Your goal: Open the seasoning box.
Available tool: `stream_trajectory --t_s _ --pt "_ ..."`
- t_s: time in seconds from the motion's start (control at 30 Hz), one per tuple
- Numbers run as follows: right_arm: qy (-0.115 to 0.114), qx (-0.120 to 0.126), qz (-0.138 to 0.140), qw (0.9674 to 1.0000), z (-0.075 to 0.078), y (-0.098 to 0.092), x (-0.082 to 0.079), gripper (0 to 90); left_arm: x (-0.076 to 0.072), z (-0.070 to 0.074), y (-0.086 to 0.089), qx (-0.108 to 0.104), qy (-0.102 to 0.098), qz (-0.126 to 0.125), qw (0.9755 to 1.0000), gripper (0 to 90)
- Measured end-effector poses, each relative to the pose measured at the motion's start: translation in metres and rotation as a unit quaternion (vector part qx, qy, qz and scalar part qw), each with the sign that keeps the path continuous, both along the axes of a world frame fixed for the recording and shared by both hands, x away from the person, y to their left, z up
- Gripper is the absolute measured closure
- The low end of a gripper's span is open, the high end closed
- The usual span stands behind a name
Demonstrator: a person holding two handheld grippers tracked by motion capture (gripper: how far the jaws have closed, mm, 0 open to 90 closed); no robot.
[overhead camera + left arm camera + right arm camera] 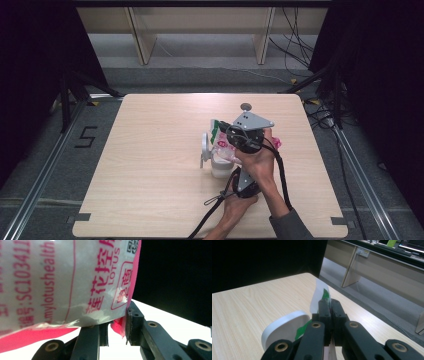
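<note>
Setting: pale wood-grain tabletop [150, 165] under dark side curtains, with wooden bench legs and loose cables on the grey floor beyond.

Thing in hand: a translucent plastic packet with pink edges and pink printed lettering [67, 282], held above a white plastic jar [220, 165] whose round white flip lid [205, 146] stands open to its left.

Left hand-held gripper [246, 184]: my lower hand; in its own view the jaws are clamped on the packet's pink bottom corner, the film pinched between the pads.

Right hand-held gripper [329, 305]: my upper hand, carrying the grey three-cornered plate; the jaws stand together on a thin white and green strip [321, 292] at the packet's top edge, the white lid just below and left of them in that view.

Key relation: the packet's long axis runs between my two grips, from the near corner by the left jaws up and away to the strip in the right jaws, so it hangs stretched over the jar mouth. The right one is nearer the end that must open.

Judgement: I would guess the next move is a tear, the right pulling away while the left anchors.

Risk: film slipping from the left pads.
</note>
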State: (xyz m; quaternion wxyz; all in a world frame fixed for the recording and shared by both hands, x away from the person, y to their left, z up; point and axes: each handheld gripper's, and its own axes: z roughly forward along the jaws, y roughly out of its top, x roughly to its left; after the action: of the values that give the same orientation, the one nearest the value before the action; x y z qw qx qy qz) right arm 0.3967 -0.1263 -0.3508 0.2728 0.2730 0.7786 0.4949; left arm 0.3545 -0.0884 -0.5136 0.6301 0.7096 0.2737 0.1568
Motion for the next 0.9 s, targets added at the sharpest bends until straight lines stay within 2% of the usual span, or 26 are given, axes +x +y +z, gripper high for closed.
stream_trajectory --t_s 0.07,0.17,0.23,0.3,0.37,0.43,0.47,0.53,0.6,0.63,0.67,0.7,0.8,0.83,0.9 --pt "-0.004 -0.006 0.000 1.0000 0.0008 -0.0008 -0.0004 89.6 -0.0006 -0.0007 -0.0017 -0.005 -0.004 0.007 1.0000 75.1" --pt "0.006 -0.003 0.007 1.0000 0.0009 -0.0006 -0.0001 89.5 -0.0020 -0.0006 -0.0014 0.000 -0.005 0.008 1.0000 75.3" --pt "0.013 -0.009 0.021 0.9997 0.0007 0.0000 0.0006 89.3 -0.0024 -0.0007 -0.0024 0.000 -0.007 0.012 0.9999 75.3" --pt "0.004 -0.017 0.030 0.9994 0.0008 0.0008 0.0022 89.0 -0.0028 -0.0006 -0.0024 0.000 -0.008 0.013 0.9999 75.4" --pt "0.002 -0.022 0.027 0.9994 0.0012 0.0010 0.0026 89.1 -0.0033 -0.0001 -0.0023 -0.002 -0.008 0.013 0.9999 75.4" --pt "0.012 -0.025 0.035 0.9990 0.0010 0.0016 0.0023 89.1 -0.0032 -0.0004 -0.0028 -0.002 -0.008 0.014 0.9999 75.4" --pt "0.006 -0.030 0.032 0.9990 0.0012 0.0013 0.0025 89.1 -0.0032 -0.0007 -0.0029 -0.003 -0.007 0.014 0.9999 75.5" --pt "0.023 -0.022 0.029 0.9991 0.0006 0.0018 0.0019 89.1 -0.0033 -0.0007 -0.0027 -0.003 -0.006 0.013 0.9999 75.5" --pt "0.017 -0.017 0.026 0.9994 -0.0005 0.0023 0.0031 89.0 -0.0031 -0.0009 -0.0029 -0.001 -0.006 0.014 0.9999 75.4" --pt "0.023 -0.016 0.025 0.9993 -0.0004 0.0027 0.0021 89.0 -0.0028 -0.0010 -0.0030 -0.001 -0.007 0.014 0.9999 75.4" --pt "0.024 -0.020 0.033 0.9990 -0.0002 0.0025 0.0030 88.9 -0.0028 -0.0010 -0.0030 -0.001 -0.005 0.014 0.9999 75.5" --pt "0.013 -0.022 0.030 0.9992 -0.0002 0.0018 0.0041 88.8 -0.0029 -0.0010 -0.0029 -0.001 -0.005 0.014 0.9999 75.4" --pt "0.022 -0.026 0.036 0.9988 -0.0001 0.0007 0.0049 88.1 -0.0033 -0.0014 -0.0034 -0.001 -0.005 0.016 0.9999 75.5" --pt "0.014 -0.025 0.032 0.9991 -0.0006 0.0010 0.0052 87.8 -0.0035 -0.0014 -0.0037 -0.001 -0.006 0.017 0.9998 75.5" --pt "0.015 -0.029 0.030 0.9990 -0.0011 0.0012 0.0055 87.0 -0.0039 -0.0012 -0.0035 -0.001 -0.007 0.018 0.9998 75.5"
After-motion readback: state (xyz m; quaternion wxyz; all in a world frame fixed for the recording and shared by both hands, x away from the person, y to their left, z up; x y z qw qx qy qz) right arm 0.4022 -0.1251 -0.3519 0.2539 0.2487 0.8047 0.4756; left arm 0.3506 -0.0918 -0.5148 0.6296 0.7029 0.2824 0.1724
